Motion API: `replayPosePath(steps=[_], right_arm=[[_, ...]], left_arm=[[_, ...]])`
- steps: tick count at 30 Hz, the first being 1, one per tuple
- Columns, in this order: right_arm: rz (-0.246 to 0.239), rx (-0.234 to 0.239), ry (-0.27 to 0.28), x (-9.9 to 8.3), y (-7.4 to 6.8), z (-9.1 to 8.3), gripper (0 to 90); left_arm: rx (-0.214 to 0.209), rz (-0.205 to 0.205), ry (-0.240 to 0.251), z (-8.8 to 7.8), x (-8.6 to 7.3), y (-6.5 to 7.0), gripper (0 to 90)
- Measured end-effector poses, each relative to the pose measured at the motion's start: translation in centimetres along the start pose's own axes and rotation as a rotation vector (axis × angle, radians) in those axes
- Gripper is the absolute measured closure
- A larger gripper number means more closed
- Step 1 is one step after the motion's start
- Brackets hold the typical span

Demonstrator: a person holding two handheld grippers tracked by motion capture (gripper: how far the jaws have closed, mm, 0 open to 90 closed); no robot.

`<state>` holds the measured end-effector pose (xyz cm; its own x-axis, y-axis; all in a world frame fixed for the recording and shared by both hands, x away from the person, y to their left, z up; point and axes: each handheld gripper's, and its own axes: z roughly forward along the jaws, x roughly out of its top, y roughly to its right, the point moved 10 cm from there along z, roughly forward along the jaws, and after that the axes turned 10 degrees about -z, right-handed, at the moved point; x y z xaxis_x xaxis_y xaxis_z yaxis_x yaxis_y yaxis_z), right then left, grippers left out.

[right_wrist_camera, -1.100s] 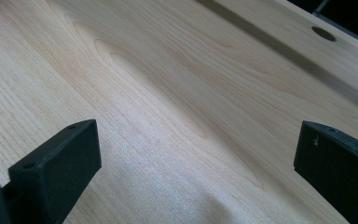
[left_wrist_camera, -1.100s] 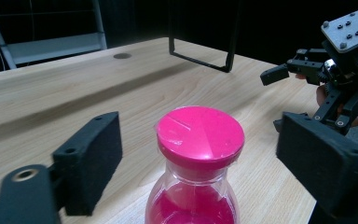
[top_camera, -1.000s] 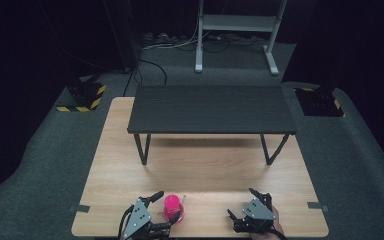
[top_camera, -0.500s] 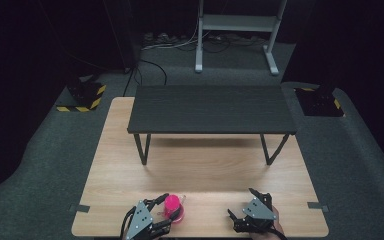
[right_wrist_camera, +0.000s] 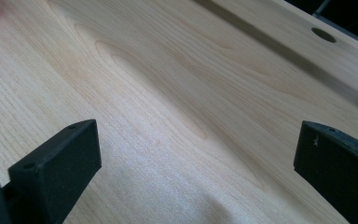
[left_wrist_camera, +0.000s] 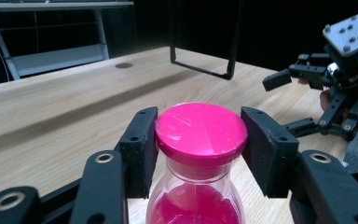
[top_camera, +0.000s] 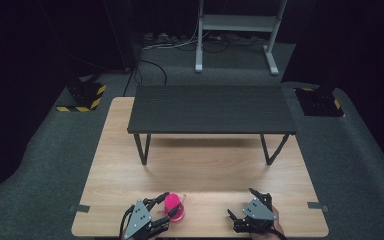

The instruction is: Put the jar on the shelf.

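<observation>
The left gripper's (left_wrist_camera: 198, 154) fingers (left_wrist_camera: 140, 149) flank the pink cap (left_wrist_camera: 200, 128) of a clear bottle (left_wrist_camera: 196, 205) at the counter's (top_camera: 200, 170) near edge: one touches, the other stands just off, so nothing is clamped. Closing unevenly could tip the bottle. The right gripper's (right_wrist_camera: 191, 163) fingers are spread wide over bare wood.

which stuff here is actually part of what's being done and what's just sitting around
In use, judging by the grippers:
- bottle with pink cap
- left gripper, jaws either side of the cap
- right gripper, open over the wooden table

Just there:
- dark bench
- metal stand and cables on the floor
</observation>
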<state>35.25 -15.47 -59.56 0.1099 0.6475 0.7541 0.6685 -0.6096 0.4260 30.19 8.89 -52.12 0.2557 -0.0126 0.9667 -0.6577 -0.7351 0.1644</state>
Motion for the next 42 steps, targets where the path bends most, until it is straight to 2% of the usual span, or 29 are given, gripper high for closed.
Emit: replayPosePath(steps=[8, 16, 29, 42], right_arm=[[-0.001, 0.001, -0.001, 0.0, 0.0, 0.0, 0.3], [-0.002, 0.000, -0.002, 0.0, 0.0, 0.0, 0.3], [0.004, 0.003, 0.002, 0.0, 0.0, 0.0, 0.3], [0.006, 0.002, 0.001, 0.0, 0.0, 0.0, 0.3]], left_arm=[[0.001, 0.005, 0.021, -0.7, 1.6, -0.3, 48.5], [0.000, 0.018, 0.052, -1.3, 4.6, -0.9, 48.6], [0.003, 0.045, 0.079, -1.4, 7.6, -1.1, 48.5], [0.011, 0.040, 0.118, -1.4, 10.5, -1.8, 48.6]])
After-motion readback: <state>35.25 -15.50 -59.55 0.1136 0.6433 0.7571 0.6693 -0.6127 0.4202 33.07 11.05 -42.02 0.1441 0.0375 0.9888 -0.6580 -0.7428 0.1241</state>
